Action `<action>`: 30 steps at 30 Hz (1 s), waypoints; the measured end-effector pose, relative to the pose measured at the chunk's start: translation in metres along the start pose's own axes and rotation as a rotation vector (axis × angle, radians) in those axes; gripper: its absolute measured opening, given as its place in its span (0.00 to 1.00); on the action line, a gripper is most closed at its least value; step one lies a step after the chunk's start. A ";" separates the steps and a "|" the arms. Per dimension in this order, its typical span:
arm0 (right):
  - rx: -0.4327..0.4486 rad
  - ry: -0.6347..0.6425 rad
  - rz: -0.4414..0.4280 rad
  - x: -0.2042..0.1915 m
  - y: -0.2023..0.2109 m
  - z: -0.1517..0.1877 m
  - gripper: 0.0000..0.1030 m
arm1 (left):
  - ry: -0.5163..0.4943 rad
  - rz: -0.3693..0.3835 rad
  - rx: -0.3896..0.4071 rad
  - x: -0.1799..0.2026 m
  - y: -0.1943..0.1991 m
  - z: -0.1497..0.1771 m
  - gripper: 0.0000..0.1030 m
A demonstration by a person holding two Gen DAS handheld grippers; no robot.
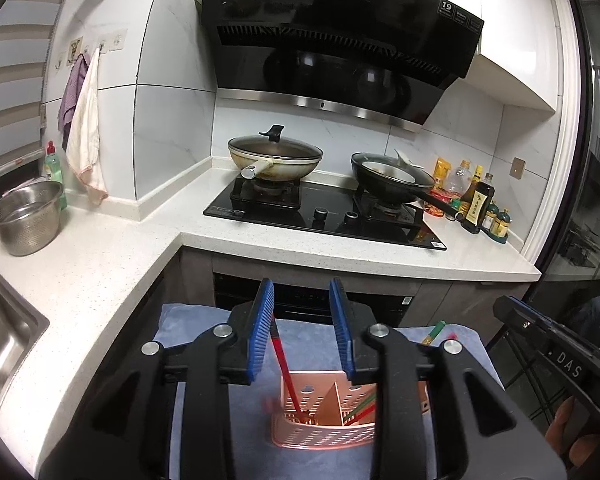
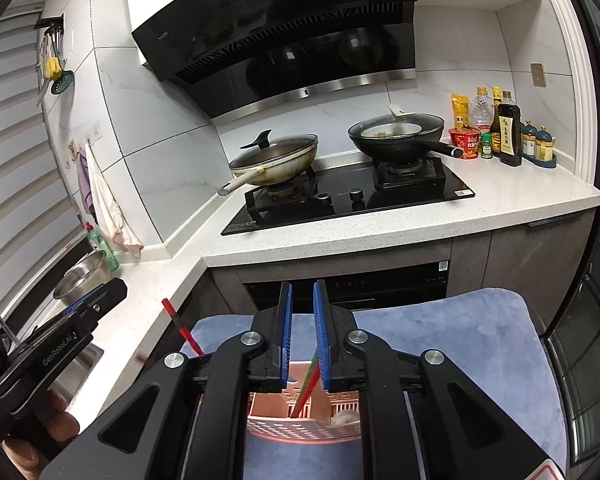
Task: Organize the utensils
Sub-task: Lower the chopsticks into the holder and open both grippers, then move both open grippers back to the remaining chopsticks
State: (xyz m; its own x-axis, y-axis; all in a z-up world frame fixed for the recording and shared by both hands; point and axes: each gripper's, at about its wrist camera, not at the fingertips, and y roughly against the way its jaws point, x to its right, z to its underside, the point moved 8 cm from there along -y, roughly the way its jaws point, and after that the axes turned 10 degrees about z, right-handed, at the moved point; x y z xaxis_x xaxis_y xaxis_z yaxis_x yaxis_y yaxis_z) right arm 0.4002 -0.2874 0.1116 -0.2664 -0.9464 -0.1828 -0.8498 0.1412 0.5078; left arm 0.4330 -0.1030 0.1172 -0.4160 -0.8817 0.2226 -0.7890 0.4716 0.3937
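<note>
Two grippers hover over pink holder (image 1: 324, 420) on blue cloth (image 1: 300, 340). Left gripper (image 1: 304, 332): jaws wide apart, gripping nothing; red chopstick (image 1: 286, 368) leans beside left pad, tip down in left compartment. Right gripper (image 2: 303, 332): jaws narrowly parted; red-green chopsticks (image 2: 308, 380) stand between pads, contact unclear. Chopsticks judged light, stiff, thin, slick; best pinched mid-shaft, square across pads. Holder perforated, divided, probably tips easily.
</note>
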 end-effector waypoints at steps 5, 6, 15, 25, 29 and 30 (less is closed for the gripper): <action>0.000 0.001 0.005 0.003 0.003 0.003 0.17 | -0.003 -0.013 -0.006 -0.001 0.003 0.003 0.27; 0.000 0.003 0.006 0.003 0.004 0.005 0.18 | -0.005 -0.012 -0.006 0.000 0.004 0.004 0.27; -0.014 0.033 0.008 0.002 0.019 0.024 0.18 | -0.037 -0.039 -0.023 0.004 0.017 0.016 0.27; -0.049 0.109 0.009 -0.003 0.052 0.067 0.18 | -0.038 -0.046 -0.077 0.006 0.041 0.046 0.27; -0.066 0.128 0.003 -0.005 0.068 0.086 0.18 | -0.052 -0.055 -0.093 0.008 0.054 0.061 0.27; -0.071 0.129 0.001 -0.005 0.072 0.092 0.18 | -0.052 -0.057 -0.098 0.009 0.057 0.065 0.27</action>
State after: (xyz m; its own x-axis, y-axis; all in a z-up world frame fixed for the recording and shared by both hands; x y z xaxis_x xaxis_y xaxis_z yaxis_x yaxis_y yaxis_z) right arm 0.2984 -0.2460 0.0719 -0.2022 -0.9765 -0.0747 -0.8139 0.1251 0.5673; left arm 0.3554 -0.0846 0.0836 -0.3968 -0.9053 0.1514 -0.7651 0.4174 0.4904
